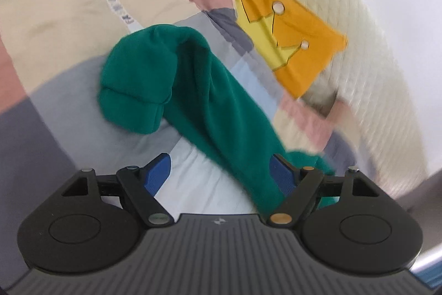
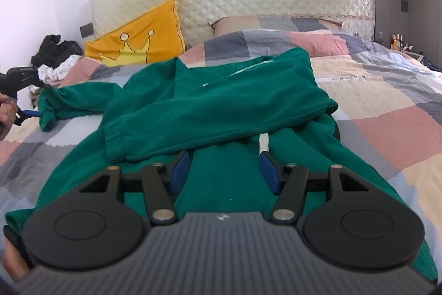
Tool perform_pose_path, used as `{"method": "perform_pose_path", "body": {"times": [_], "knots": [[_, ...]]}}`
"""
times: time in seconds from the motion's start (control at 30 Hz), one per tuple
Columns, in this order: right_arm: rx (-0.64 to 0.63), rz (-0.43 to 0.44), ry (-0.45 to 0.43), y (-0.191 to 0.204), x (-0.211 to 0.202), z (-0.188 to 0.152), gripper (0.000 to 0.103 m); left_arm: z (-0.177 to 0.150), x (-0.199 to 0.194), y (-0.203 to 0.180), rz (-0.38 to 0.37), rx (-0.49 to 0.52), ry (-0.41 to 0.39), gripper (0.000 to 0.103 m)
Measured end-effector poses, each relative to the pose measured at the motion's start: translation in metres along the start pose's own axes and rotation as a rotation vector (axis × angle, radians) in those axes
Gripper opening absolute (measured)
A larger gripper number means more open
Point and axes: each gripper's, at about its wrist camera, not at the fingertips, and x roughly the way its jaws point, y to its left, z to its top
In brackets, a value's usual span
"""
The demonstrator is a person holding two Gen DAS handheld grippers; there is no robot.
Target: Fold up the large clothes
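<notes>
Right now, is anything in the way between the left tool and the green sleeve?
No, nothing visible. The left tool is wide open right at the green sleeve, which runs between its blue fingers on the patchwork quilt. The yellow pillow sits off to the side.

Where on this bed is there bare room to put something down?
The widest bare patch of quilt lies right of the green hoodie, running to the pillow. A narrower strip lies near its outstretched sleeve. The far left corner is crowded: yellow cushion and clothes pile.
</notes>
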Motion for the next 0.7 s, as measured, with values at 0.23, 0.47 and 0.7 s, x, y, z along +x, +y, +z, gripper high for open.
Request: {"method": "perform_pose_path", "body": {"times": [0.23,0.47,0.7], "knots": [[-0.027,-0.002,0.070,0.008,0.026,-0.005,0.059,0.028,0.050,0.041,-0.074,-0.161,-0.034,0.081],[-0.016,-0.016,0.108,0.013,0.049,-0.005,0.059,0.049,0.103,0.043,-0.081,-0.243,-0.038,0.081],[-0.016,-0.037,0.146,0.015,0.071,-0.009,0.059,0.065,0.143,0.026,0.093,-0.260,-0.110,0.062]]}}
